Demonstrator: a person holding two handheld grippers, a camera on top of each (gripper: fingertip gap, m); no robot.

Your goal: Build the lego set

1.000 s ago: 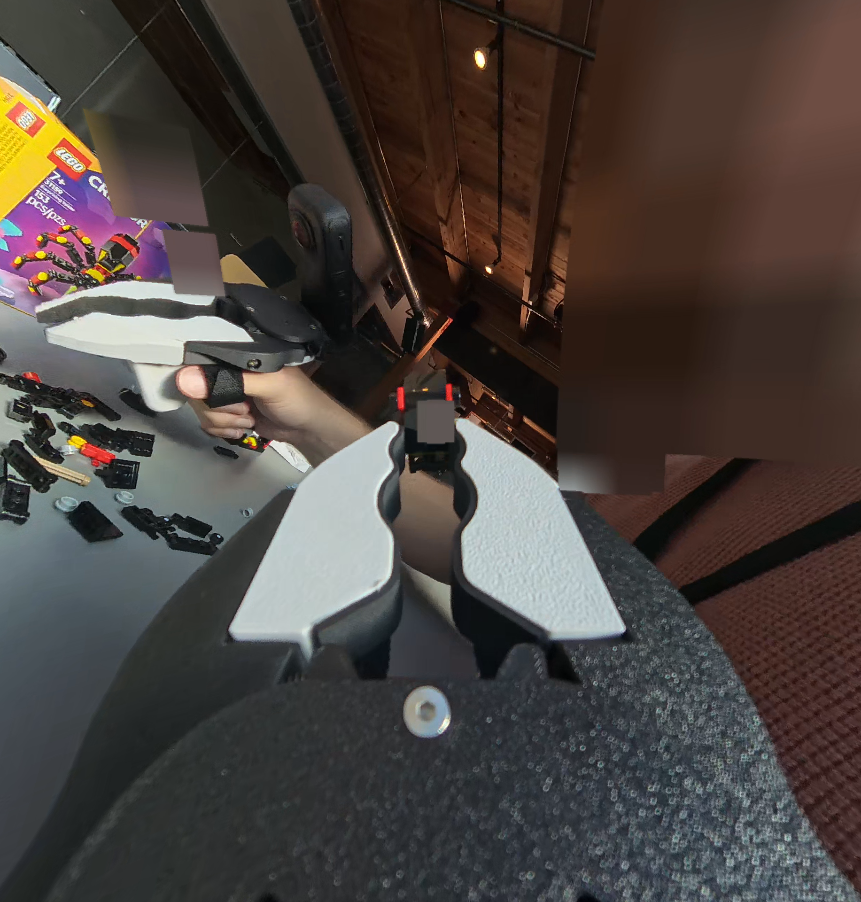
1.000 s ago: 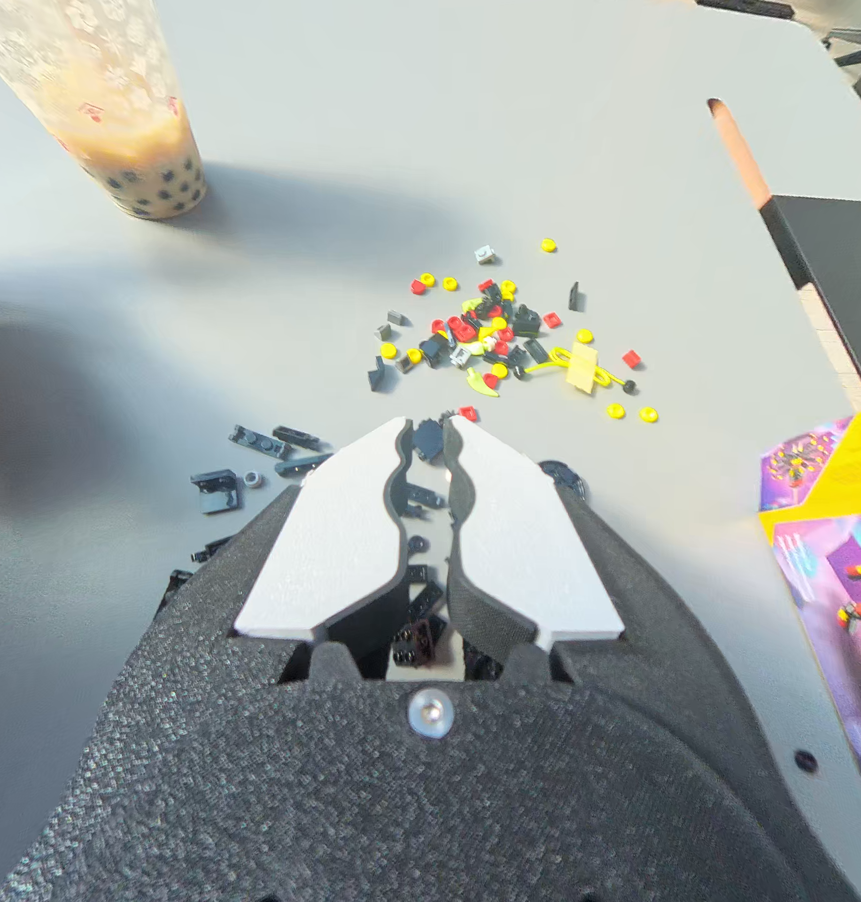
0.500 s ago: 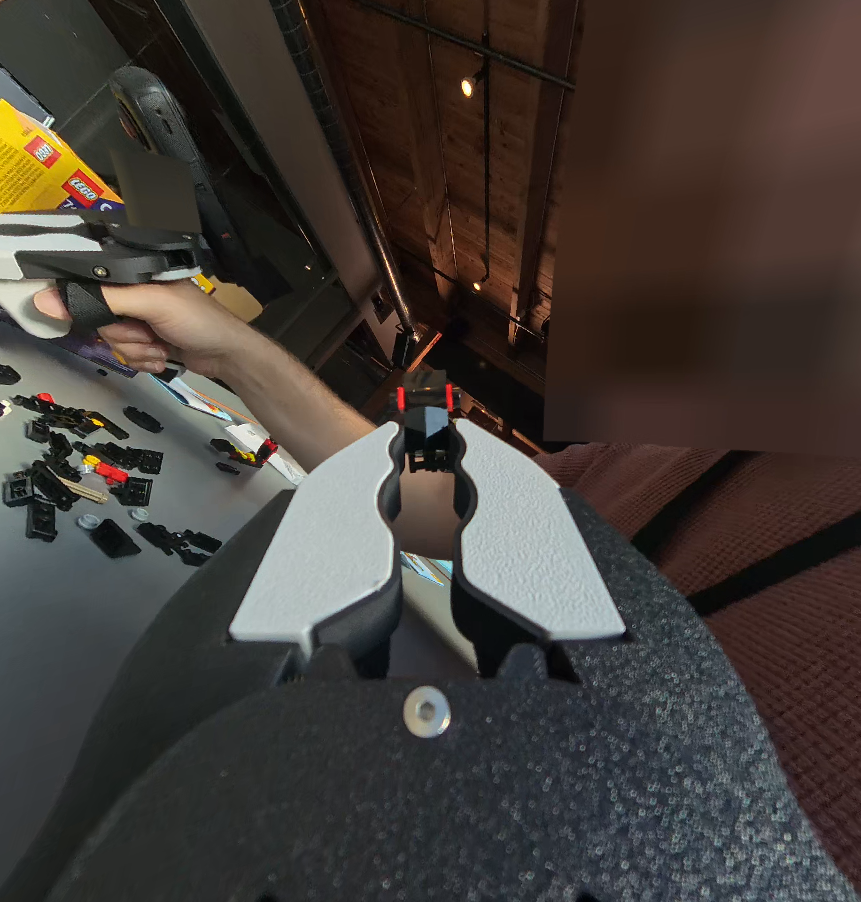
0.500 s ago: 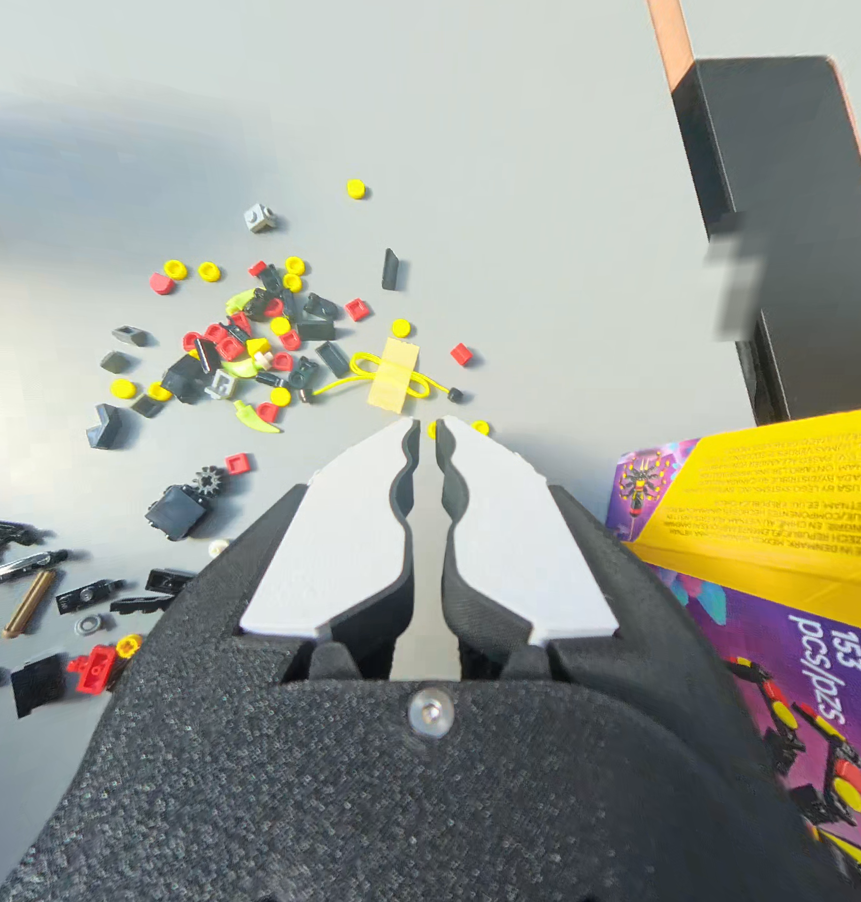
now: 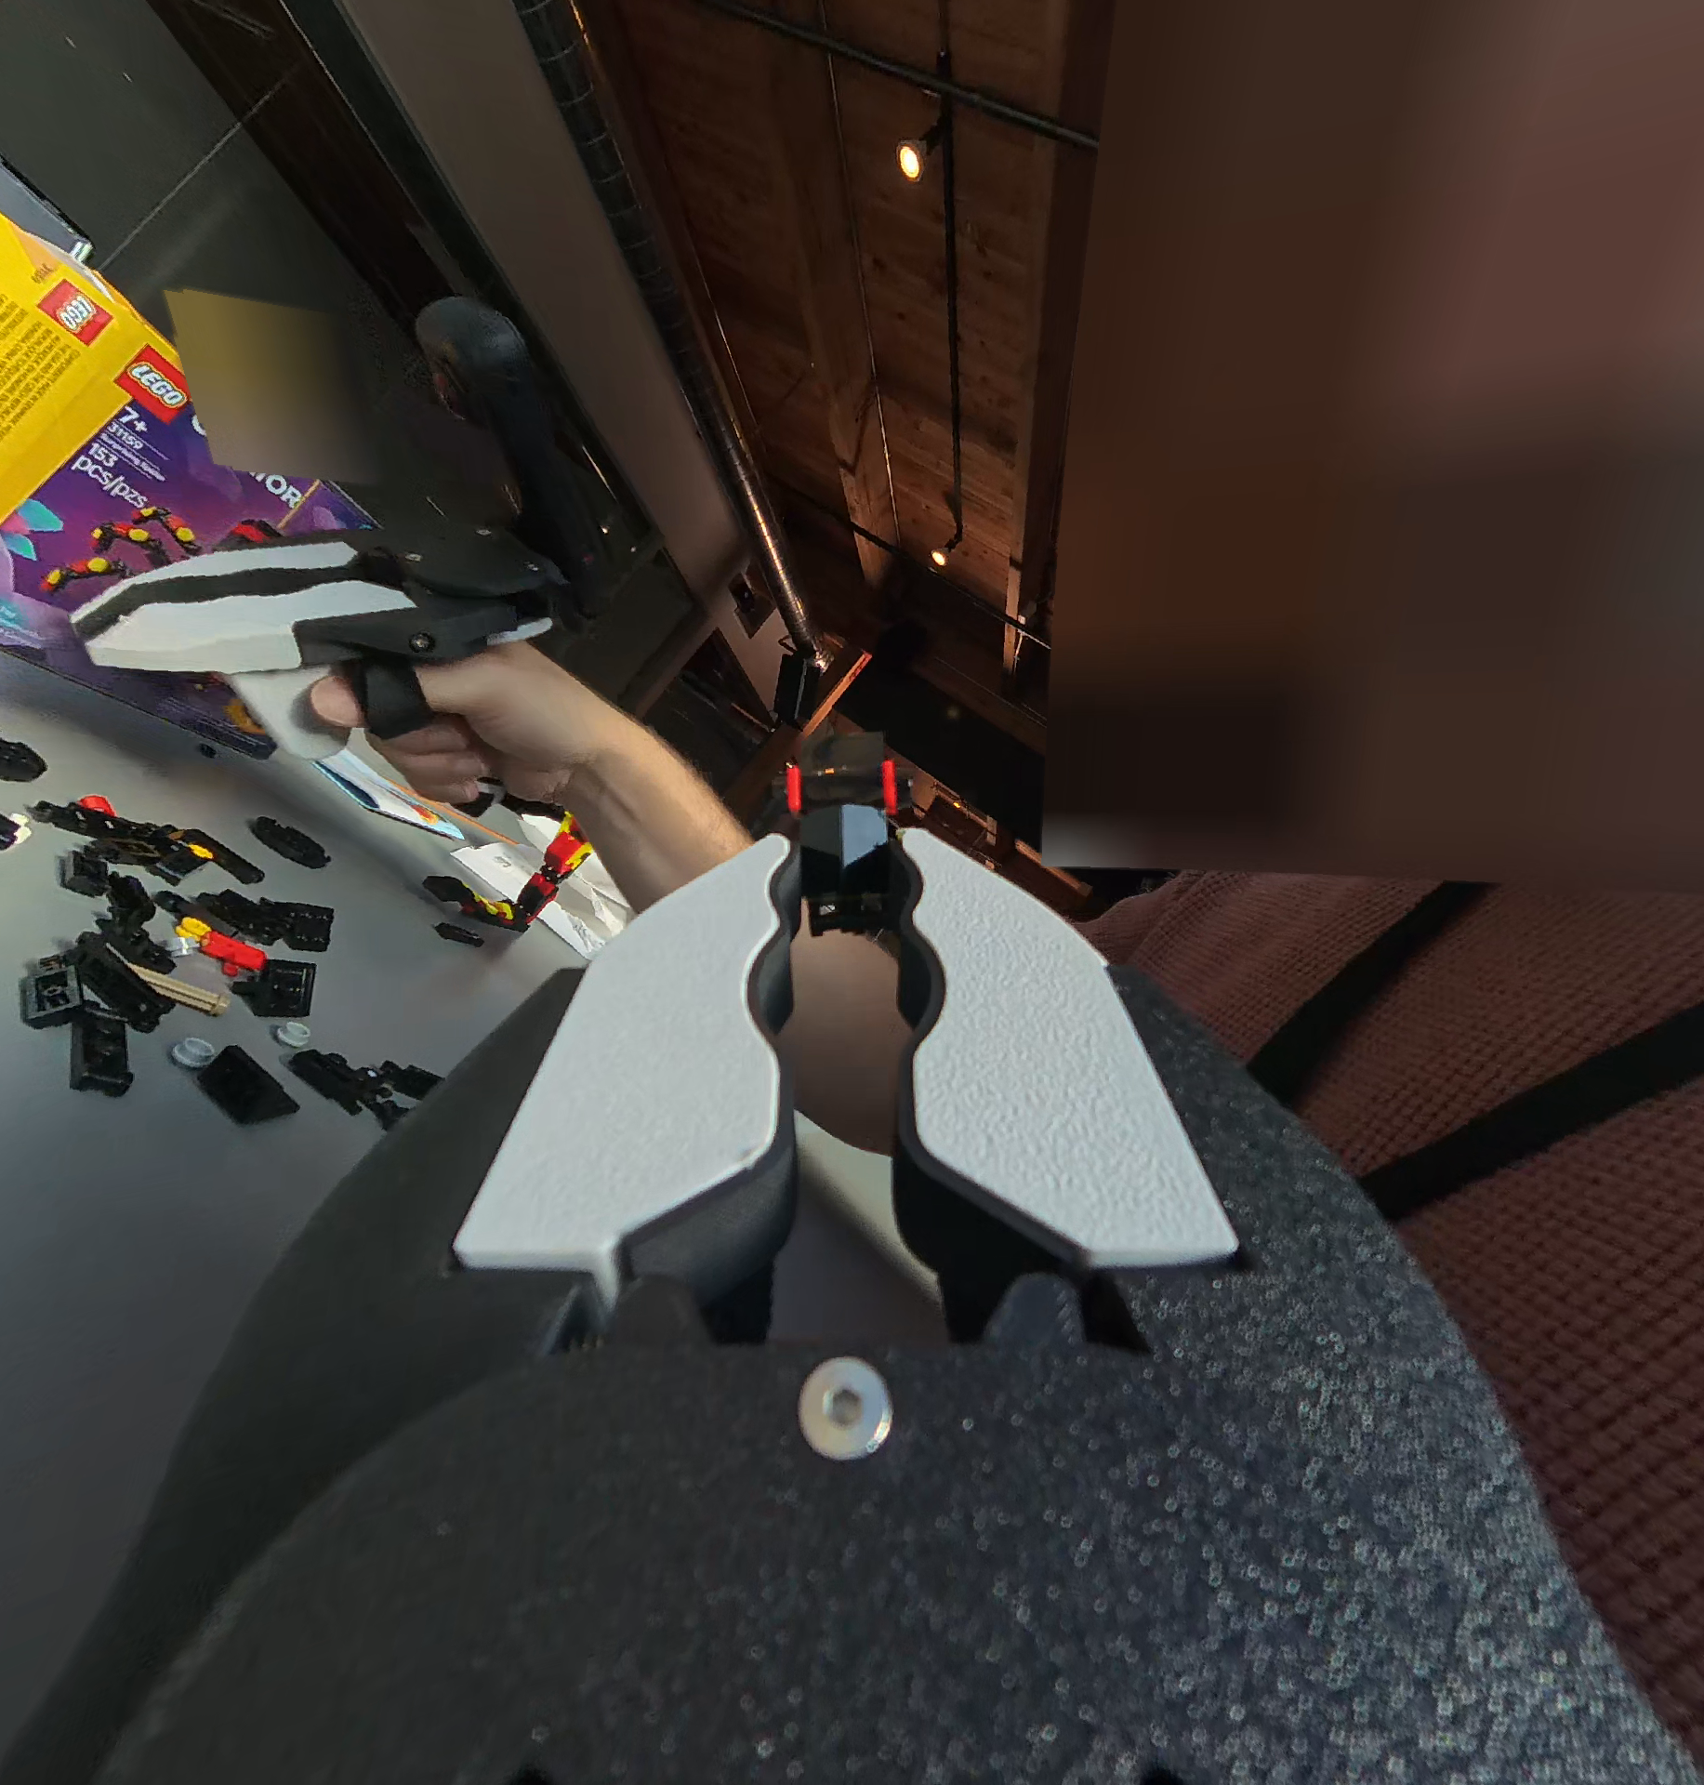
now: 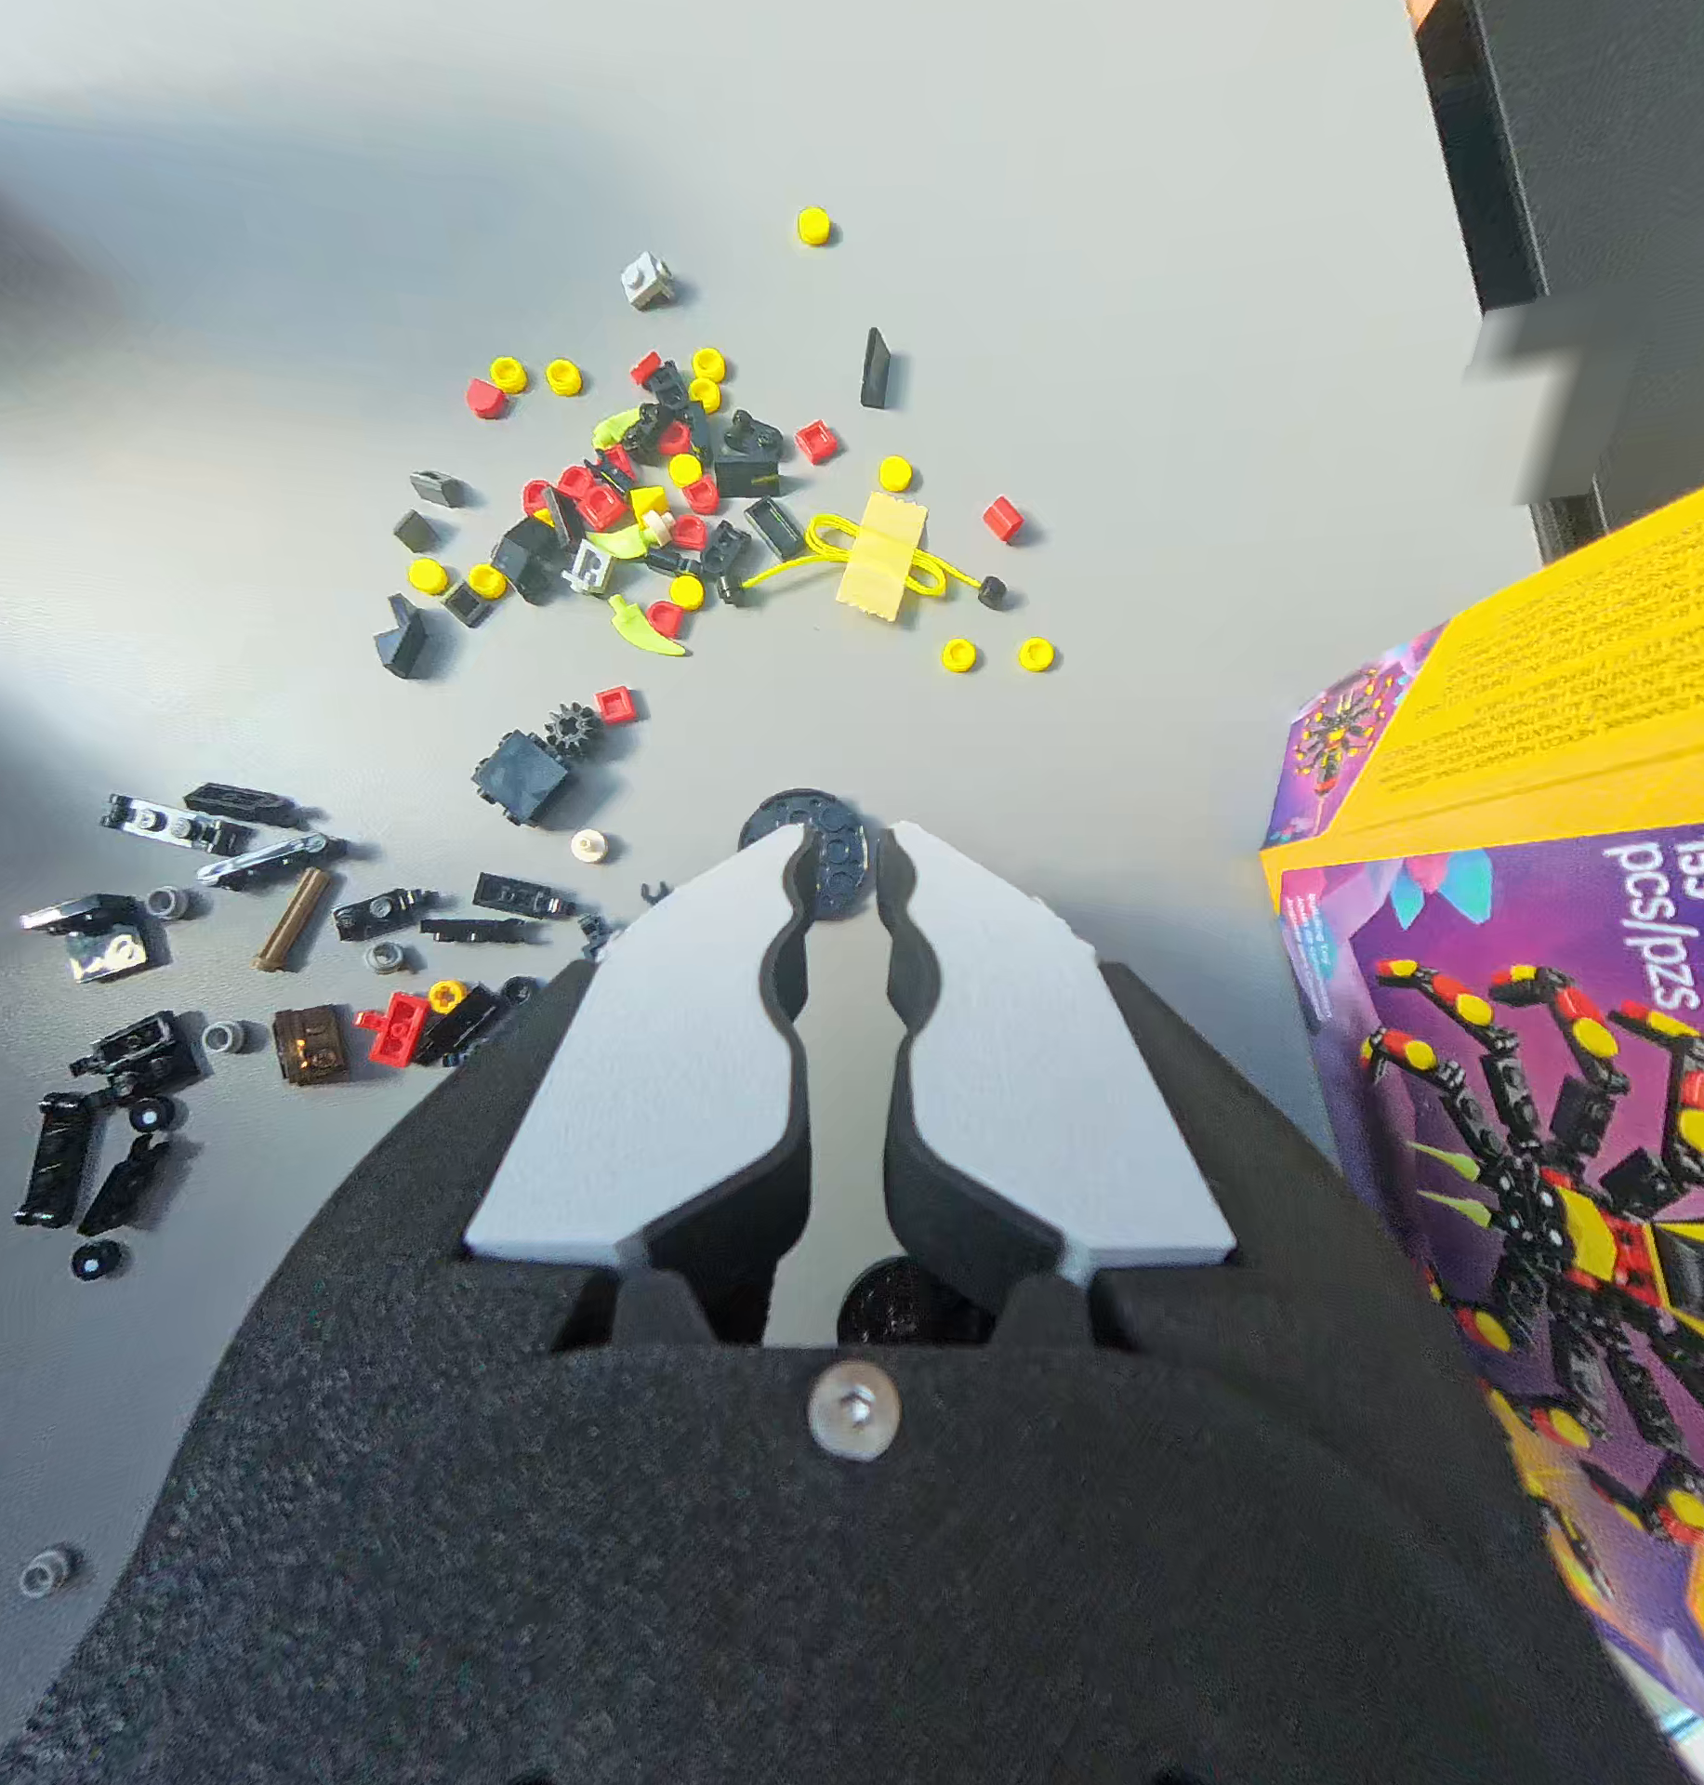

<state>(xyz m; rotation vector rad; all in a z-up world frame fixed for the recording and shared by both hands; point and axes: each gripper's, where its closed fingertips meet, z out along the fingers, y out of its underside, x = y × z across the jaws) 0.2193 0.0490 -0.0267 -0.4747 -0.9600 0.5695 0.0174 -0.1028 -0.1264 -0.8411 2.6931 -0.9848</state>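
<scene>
My left gripper (image 5: 843,855) is shut on a small black Lego assembly (image 5: 843,840) with two red bits, held up in the air away from the table. My right gripper (image 6: 840,855) hovers over the grey table (image 6: 1166,290) with its jaws a narrow gap apart and nothing between them. A black round plate (image 6: 833,850) lies on the table straight under its tips. The right gripper also shows in the left wrist view (image 5: 249,618), held by a hand above the loose pieces.
A pile of small red, yellow and black pieces (image 6: 654,493) lies ahead of the right gripper. Black plates and a brown bar (image 6: 292,918) lie to its left. The Lego box (image 6: 1524,1014) stands close on the right. A person's torso fills the right of the left wrist view. My right gripper is the nearer one to the black round plate (image 6: 833,850): about 4 cm, against 25 cm.
The right gripper swung from the pieces at the left toward the box, then drew back over the black round plate and its jaws parted slightly. The left gripper stayed shut on its assembly.
</scene>
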